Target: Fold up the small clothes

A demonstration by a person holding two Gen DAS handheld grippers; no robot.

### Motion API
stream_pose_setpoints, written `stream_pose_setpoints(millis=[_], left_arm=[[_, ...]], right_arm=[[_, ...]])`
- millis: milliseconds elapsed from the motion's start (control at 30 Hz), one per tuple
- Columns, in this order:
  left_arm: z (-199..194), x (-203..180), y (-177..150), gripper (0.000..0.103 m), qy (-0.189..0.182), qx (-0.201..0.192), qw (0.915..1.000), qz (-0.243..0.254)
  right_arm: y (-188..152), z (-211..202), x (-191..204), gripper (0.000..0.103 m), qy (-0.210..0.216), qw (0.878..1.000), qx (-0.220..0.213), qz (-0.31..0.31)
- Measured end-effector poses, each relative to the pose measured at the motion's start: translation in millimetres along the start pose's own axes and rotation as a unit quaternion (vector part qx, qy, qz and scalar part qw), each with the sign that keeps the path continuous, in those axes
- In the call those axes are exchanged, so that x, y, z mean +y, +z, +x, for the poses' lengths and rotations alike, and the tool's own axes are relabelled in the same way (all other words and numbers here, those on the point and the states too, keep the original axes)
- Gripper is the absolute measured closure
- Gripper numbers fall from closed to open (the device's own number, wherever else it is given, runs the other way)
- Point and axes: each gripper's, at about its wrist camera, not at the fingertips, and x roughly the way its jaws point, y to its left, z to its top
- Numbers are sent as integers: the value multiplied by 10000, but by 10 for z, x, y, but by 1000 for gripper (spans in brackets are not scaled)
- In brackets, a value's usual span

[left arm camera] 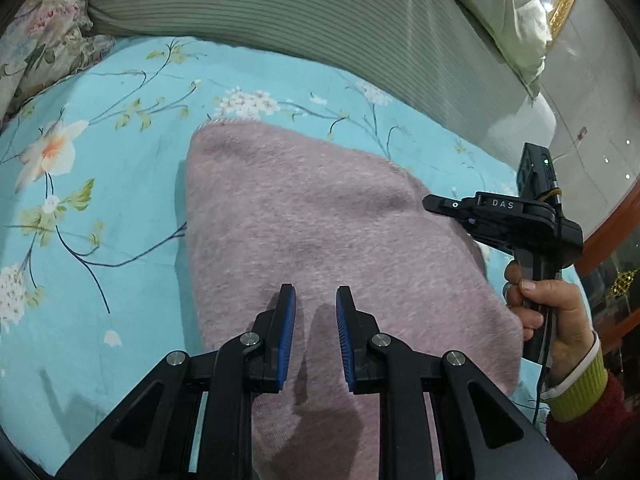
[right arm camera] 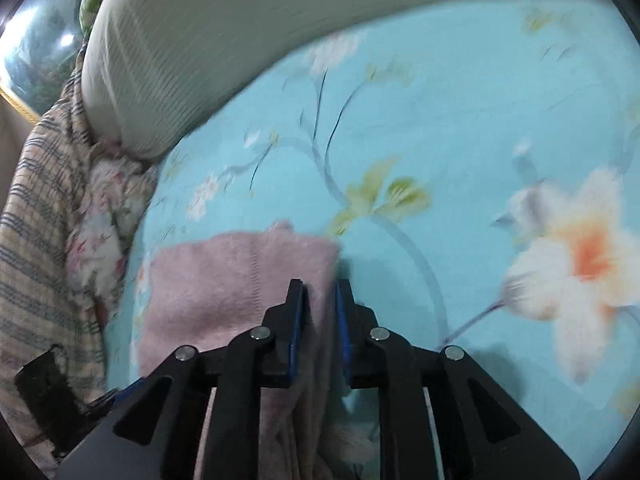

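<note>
1. Black gripper frames fill the bottom of both wrist views, nearest the lens. The left gripper (left arm camera: 316,300) has its blue-padded fingers (left arm camera: 288,320) spread apart, with pink cloth showing in the gap and nothing pinched between them.
2. Largest of all is the bed sheet (left arm camera: 120,184), turquoise with white and orange flowers and thin dark stems, spread under everything.
3. Next comes the grey-green ribbed bolster (left arm camera: 280,12), lying along the far edge of the sheet.
4. On the sheet lies the pink fuzzy sweater (left arm camera: 320,220), laid out flat, one rounded end toward the bolster and its near end running under the left gripper.
5. At the left of the right wrist view sits a striped knit cloth (right arm camera: 40,240), bunched beside a floral fabric.
6. The right gripper (right arm camera: 320,292) has its fingers (right arm camera: 298,320) drawn close together, clamping a fold of the sweater's edge; this view is motion-blurred.
7. In the left wrist view, the right hand (left arm camera: 556,312) grips that tool's handle at the sweater's right edge, wearing a yellow-green cuff.
</note>
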Motion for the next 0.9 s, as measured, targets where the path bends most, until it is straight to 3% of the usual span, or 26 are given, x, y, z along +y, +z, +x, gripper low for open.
stream_pose_setpoints(millis=[33,100,167,233,333,367,400,433,533,767,900], left_arm=[[-38,1,22,82,-8,-42,10000,7],[-120,20,111,80,51,-209,9998,30],[-128,61,203,78,91,-300,9995,-36],[-57,124,345,78,193,-345,9990,-197],[136,197,519,78,224,-298,9986,-369],[240,231,554,78,207,-162,9988,-411],[397,283,582,78,432,23,9979,-484],[506,329,585,80,608,132,9967,-517],[705,462,542,82,629,231,9961,-568],[475,320,441,84,767,46,9964,-356],[74,154,195,83,338,-113,9992,-156]], right_arm=[[28,-141,101,85,-23,9997,-198,-141],[59,-353,328,85,343,9979,-443,-325],[67,-322,616,85,763,9947,-272,-641],[32,-120,808,85,895,9923,31,-861],[-17,294,696,85,296,9959,272,-812],[-30,370,598,89,130,9968,313,-721],[-57,458,471,93,23,9975,301,-640],[-85,507,376,103,45,9982,248,-546],[-129,431,245,103,400,9987,110,-308],[-150,267,352,103,147,9993,78,-320],[-314,-139,284,100,241,9991,24,-349]])
